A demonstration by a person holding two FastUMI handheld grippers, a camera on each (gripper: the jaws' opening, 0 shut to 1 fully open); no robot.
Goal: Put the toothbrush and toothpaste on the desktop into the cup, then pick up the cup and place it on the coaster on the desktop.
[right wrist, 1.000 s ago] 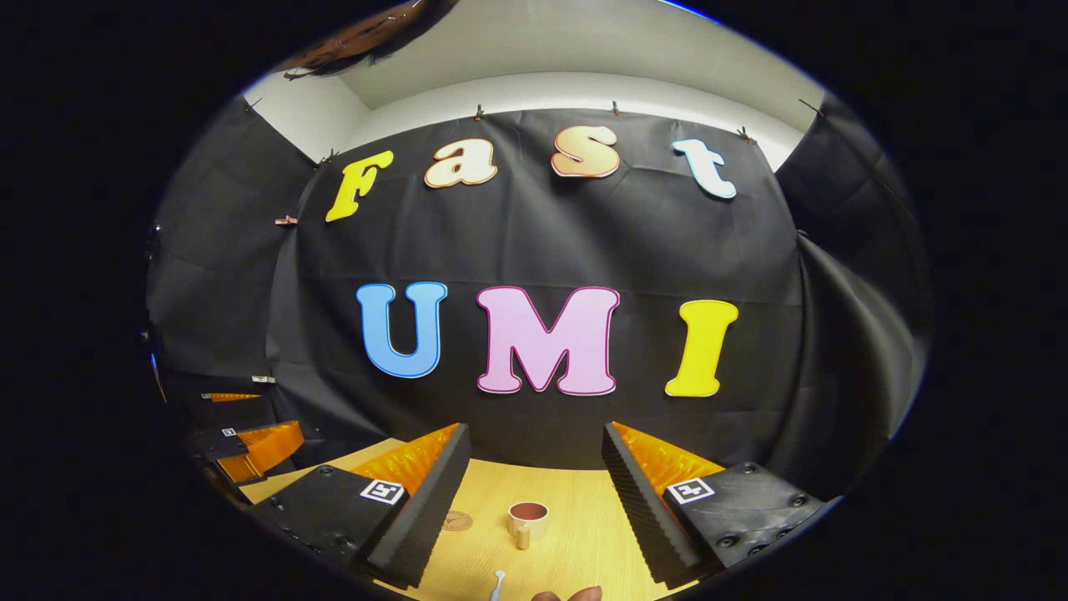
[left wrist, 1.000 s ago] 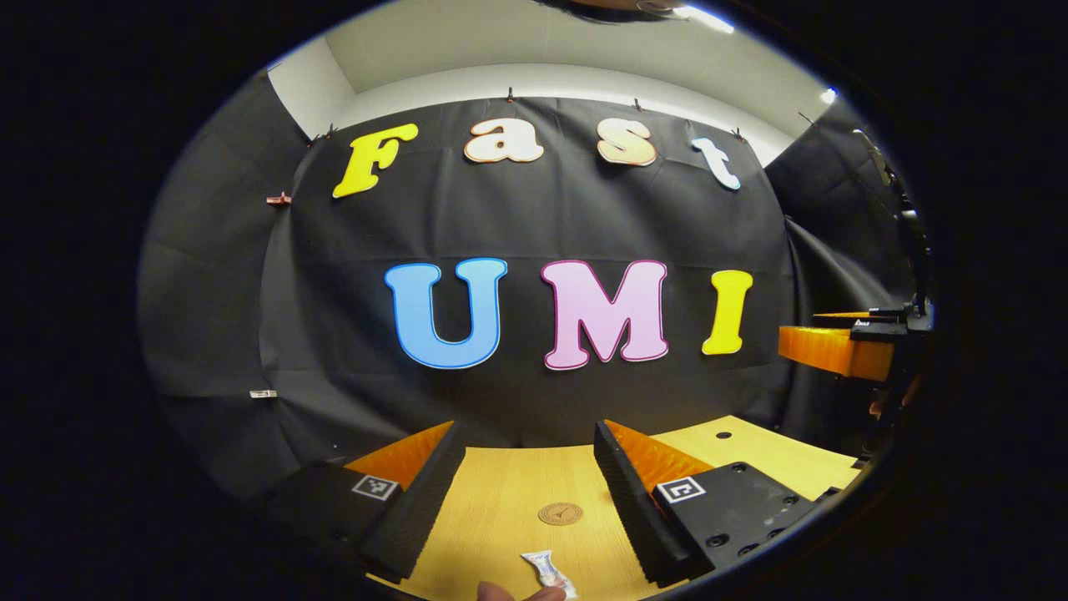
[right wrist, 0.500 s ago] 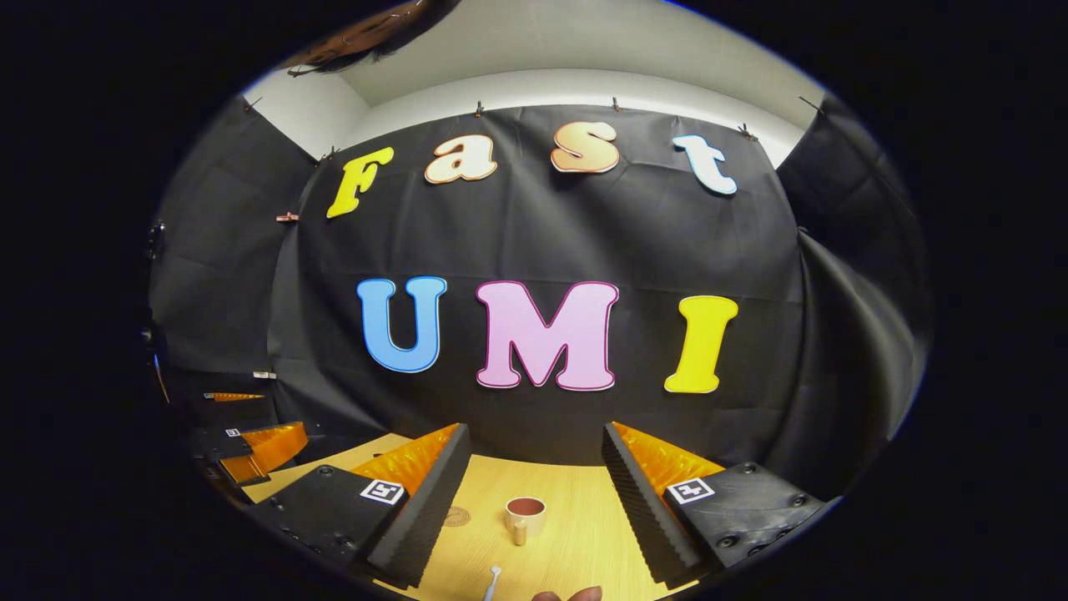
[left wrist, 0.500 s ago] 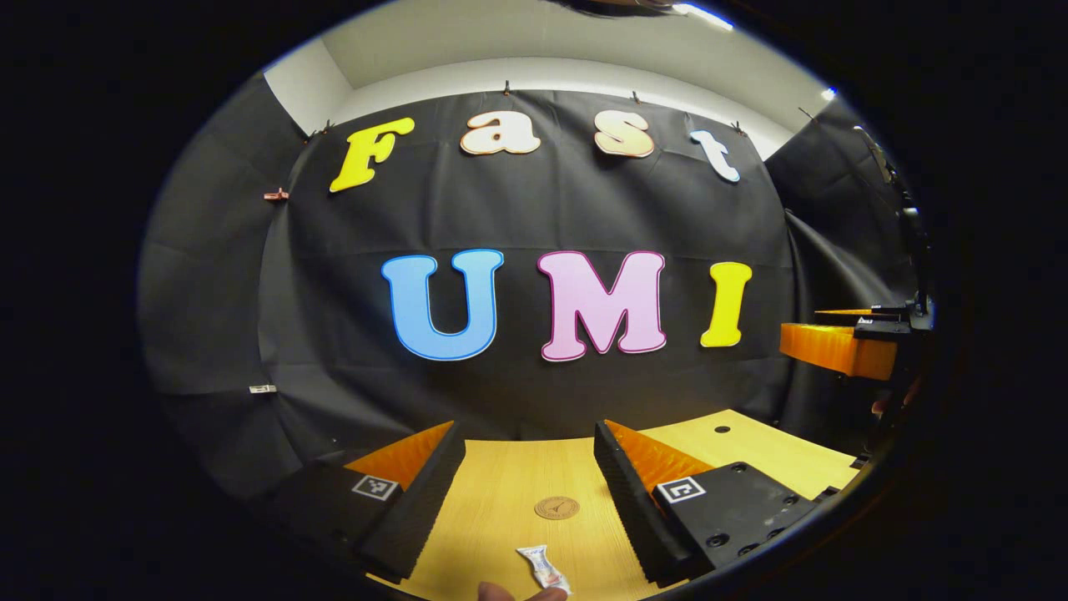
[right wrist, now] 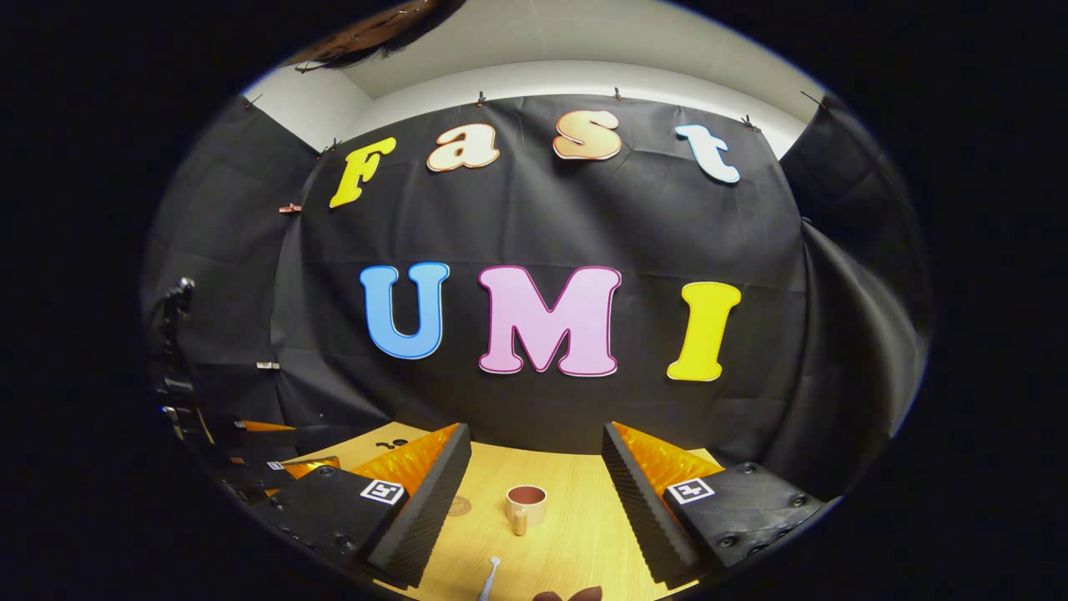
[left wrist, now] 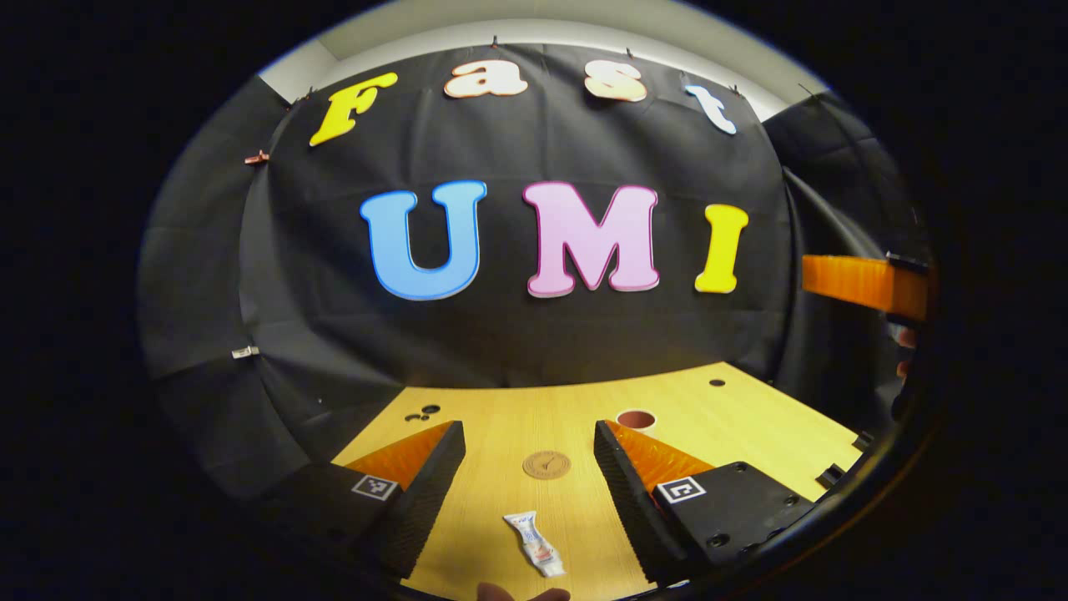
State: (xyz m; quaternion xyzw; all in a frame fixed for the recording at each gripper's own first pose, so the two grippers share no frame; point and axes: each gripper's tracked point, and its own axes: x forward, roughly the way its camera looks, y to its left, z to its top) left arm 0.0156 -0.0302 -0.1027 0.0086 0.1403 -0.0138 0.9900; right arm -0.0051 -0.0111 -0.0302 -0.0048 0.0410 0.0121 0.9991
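Both claws wide; toothpaste betw. left claw fingers.

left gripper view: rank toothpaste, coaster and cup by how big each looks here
1. toothpaste, longest, though it lies nearest the camera, which inflates it.
2. coaster, a flat disc.
3. cup, farthest, partly hidden behind a finger, so only its rim shows. Coaster and cup look close in width.

Left gripper: fingers spread wide, holding nothing, angled downward; right gripper: fingers likewise spread, holding nothing, held nearly level, with fingertips of the holding hand below.
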